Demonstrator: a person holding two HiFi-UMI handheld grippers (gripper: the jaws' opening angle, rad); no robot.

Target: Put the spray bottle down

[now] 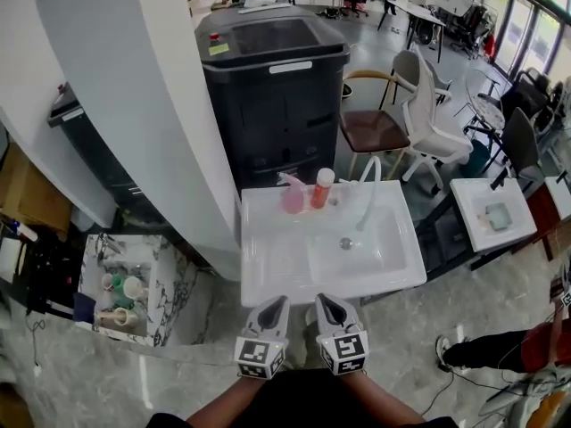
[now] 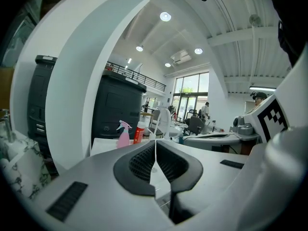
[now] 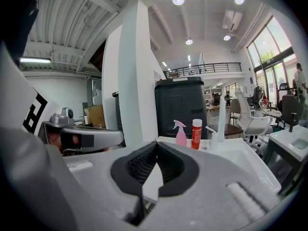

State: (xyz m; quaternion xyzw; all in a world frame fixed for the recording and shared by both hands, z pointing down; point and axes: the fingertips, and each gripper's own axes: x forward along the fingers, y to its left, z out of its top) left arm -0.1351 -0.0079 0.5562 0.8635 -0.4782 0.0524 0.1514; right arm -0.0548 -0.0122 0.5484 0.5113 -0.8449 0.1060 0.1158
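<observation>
Left gripper (image 1: 279, 303) and right gripper (image 1: 325, 301) have pale grey moulded shells with black ribbed pads (image 2: 144, 165). Each carries a white cube (image 1: 260, 357) printed with black square markers. The clothing (image 1: 312, 401) is black.

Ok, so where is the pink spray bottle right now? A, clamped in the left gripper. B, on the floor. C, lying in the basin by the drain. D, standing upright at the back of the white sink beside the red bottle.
D: the pink spray bottle stands upright on the back ledge of the white sink, just left of the red bottle; the left gripper and right gripper are shut and empty.
</observation>
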